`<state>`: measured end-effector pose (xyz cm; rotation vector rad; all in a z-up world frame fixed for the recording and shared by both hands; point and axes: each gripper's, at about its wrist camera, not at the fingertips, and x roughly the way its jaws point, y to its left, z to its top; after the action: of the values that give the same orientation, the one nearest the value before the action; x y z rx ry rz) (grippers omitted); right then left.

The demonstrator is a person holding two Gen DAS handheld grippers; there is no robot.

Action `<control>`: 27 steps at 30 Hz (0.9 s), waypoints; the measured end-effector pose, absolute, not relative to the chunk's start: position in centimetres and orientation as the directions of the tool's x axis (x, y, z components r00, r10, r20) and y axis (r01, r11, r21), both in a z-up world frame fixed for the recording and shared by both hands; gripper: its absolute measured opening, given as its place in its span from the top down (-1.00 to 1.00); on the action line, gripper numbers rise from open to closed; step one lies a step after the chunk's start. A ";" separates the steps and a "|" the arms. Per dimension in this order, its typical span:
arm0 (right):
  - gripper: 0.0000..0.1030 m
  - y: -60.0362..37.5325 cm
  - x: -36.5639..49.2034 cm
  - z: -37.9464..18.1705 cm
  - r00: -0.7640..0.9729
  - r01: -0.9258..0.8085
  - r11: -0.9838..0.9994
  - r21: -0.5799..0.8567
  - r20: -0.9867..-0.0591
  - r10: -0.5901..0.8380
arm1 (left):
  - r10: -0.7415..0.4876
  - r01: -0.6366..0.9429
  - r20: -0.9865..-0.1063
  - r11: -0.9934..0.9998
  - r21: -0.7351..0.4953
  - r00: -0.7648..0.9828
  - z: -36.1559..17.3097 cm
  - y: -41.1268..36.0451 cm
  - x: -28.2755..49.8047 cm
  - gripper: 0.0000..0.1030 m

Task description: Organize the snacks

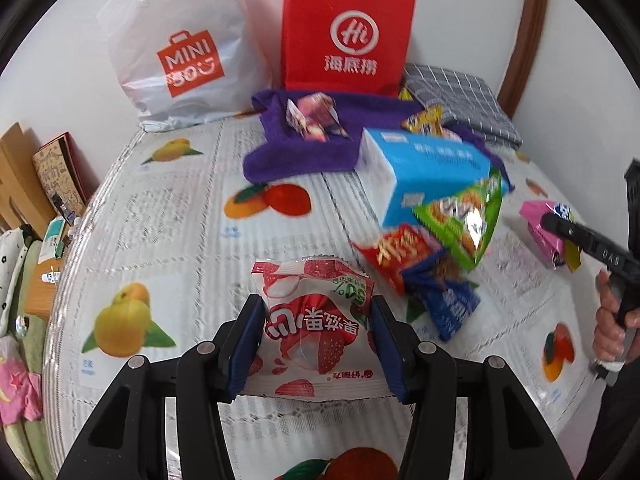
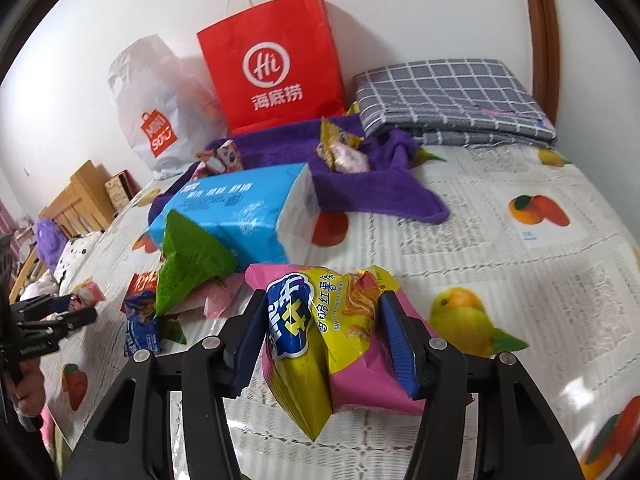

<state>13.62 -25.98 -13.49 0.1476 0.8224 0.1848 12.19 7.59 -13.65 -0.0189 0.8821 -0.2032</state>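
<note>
Left wrist view: the left tool (image 1: pixel 318 332) is squeezing a strawberry candy bag (image 1: pixel 316 328) between its two blue pads. The bag looks a little lifted off the surface (image 1: pixel 160 220), which has a fruit-print cloth. The bag is soft and puffy, so it could slip out if the squeeze is loose. Just to the right sits a messy pile: a red snack bag (image 1: pixel 394 254), a green snack bag (image 1: pixel 466 226) and a dark blue snack bag (image 1: pixel 450 304), leaning on a blue tissue pack (image 1: pixel 424 172). A careless swing could knock that pile over. Farther back, a purple towel (image 1: pixel 296 140) holds a small purple snack pack (image 1: pixel 316 118). A white MINISO bag (image 1: pixel 180 48) and a red paper bag (image 1: pixel 346 30) stand by the wall. I cannot see what is inside them.

Right wrist view: the right tool (image 2: pixel 324 328) has its pads against a yellow sweet potato snack bag (image 2: pixel 320 340) that lies on a pink snack bag (image 2: pixel 368 384) on the surface. The grip may catch both bags, or only pinch a crinkly corner, and then one could drop. On the purple towel, a yellow and pink snack pack (image 2: pixel 342 148) rests near a folded grey checked cloth (image 2: pixel 452 96).
</note>
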 end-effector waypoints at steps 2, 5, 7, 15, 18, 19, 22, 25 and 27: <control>-0.05 -26.3 13.6 -12.6 0.683 -0.094 0.973 0.209 -0.698 0.216 | -0.182 0.155 -0.764 0.982 -0.108 0.619 -13.0 7.9 12.6 0.01; -0.05 -26.3 13.7 -11.1 0.699 -0.088 0.974 0.208 -0.684 0.209 | -0.171 0.141 -0.760 0.984 -0.105 0.627 -12.2 8.1 13.3 0.01; -0.05 -26.1 13.9 -9.9 0.714 -0.086 0.977 0.197 -0.672 0.199 | -0.176 0.136 -0.761 0.984 -0.116 0.624 -11.7 8.3 13.8 0.01; -0.04 -24.3 14.0 -6.2 0.759 -0.088 0.987 0.132 -0.633 0.152 | -0.245 0.163 -0.751 0.969 -0.184 0.613 -10.2 8.3 14.6 0.01; -0.04 -23.9 13.9 -5.4 0.770 -0.082 0.990 0.114 -0.624 0.136 | -0.264 0.169 -0.750 0.965 -0.202 0.606 -10.0 8.1 14.8 0.01; -0.04 -23.8 13.8 -5.1 0.772 -0.082 0.990 0.114 -0.621 0.136 | -0.275 0.172 -0.749 0.962 -0.214 0.602 -9.9 8.1 14.9 0.01; -0.04 -23.7 13.8 -4.6 0.776 -0.088 0.988 0.125 -0.613 0.147 | -0.296 0.177 -0.748 0.955 -0.238 0.593 -9.8 8.1 15.2 0.01; -0.04 -23.7 14.0 -4.4 0.773 -0.071 0.990 0.120 -0.621 0.131 | -0.301 0.180 -0.747 0.954 -0.241 0.593 -9.5 7.9 15.5 0.01; -0.04 -23.7 14.2 -4.3 0.774 -0.066 0.990 0.124 -0.620 0.129 | -0.305 0.180 -0.745 0.952 -0.246 0.594 -9.3 7.8 15.7 0.01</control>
<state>14.16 -23.73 -4.32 0.0974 0.6775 0.1059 15.73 7.81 -9.29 -0.1500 0.8919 -0.2830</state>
